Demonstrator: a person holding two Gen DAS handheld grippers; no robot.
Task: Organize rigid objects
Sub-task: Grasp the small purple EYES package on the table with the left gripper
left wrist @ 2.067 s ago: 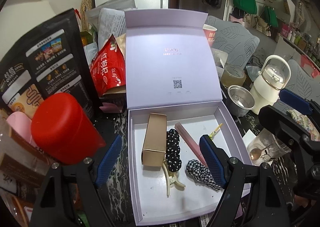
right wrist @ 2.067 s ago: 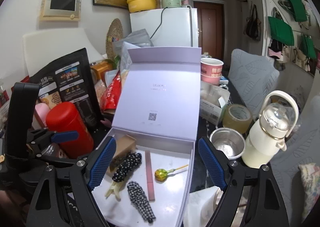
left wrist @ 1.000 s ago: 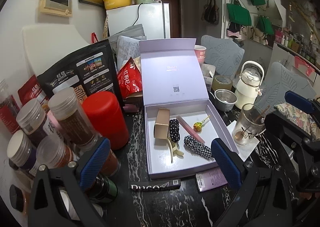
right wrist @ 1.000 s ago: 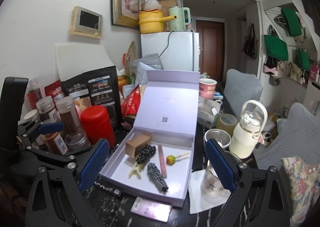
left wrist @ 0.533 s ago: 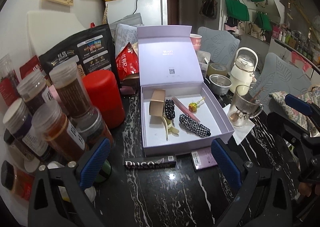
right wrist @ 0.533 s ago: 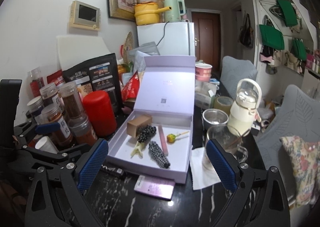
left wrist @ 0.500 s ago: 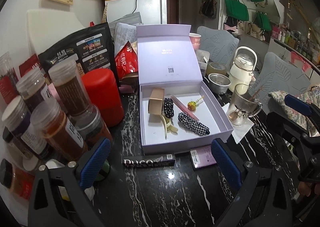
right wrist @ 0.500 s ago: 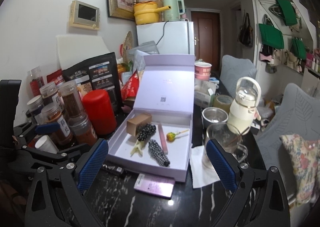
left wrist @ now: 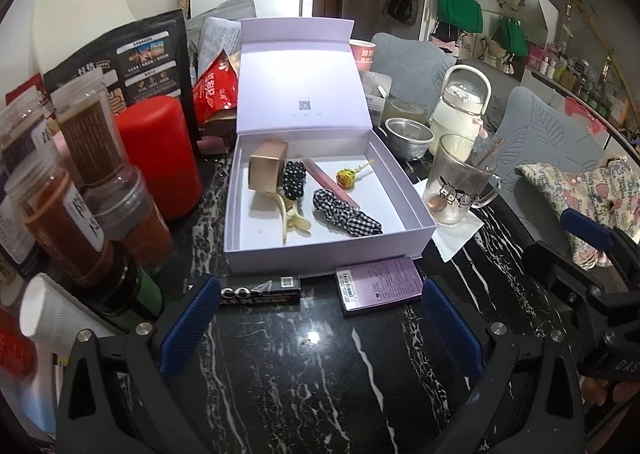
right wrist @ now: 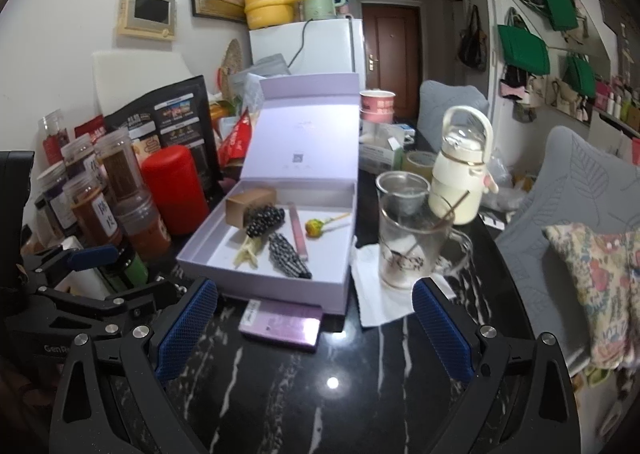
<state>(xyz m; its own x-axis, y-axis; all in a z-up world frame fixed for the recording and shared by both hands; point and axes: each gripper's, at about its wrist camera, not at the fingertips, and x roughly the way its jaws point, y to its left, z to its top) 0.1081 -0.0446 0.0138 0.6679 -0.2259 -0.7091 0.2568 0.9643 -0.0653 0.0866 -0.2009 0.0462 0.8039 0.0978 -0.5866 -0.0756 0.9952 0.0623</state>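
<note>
Black marble-veined tabletop (left wrist: 304, 382) lay nearest, under both tools. The left gripper (left wrist: 320, 330) hung over it with its blue-padded fingers spread wide and nothing between them; the right gripper (right wrist: 316, 330) was likewise spread and empty above the same surface. Just past the left gripper's fingertips a long black carton (left wrist: 260, 290) and a flat purple packet (left wrist: 380, 286) lay on the table, both just beside the front wall of the lilac box (left wrist: 320, 250).

That box stood open, lid upright at the back. Inside lay a checked scrunchie (left wrist: 344, 212) toward the front, a cream hair claw (left wrist: 290, 216) beside it, a black dotted scrunchie (left wrist: 294, 178), a gold carton (left wrist: 266, 168) at the back left, a pink stick (left wrist: 332, 184) lying diagonally, and a lollipop (left wrist: 348, 178) near the right wall.

To the box's right a glass mug (right wrist: 412, 242) with a spoon stood on a white napkin (right wrist: 376, 298). Left of the box were spice jars (left wrist: 68, 210) and a red canister (left wrist: 156, 154). Farther back stood a steel bowl (left wrist: 408, 136), a cream bottle (left wrist: 460, 110) and a white fridge (right wrist: 308, 48).
</note>
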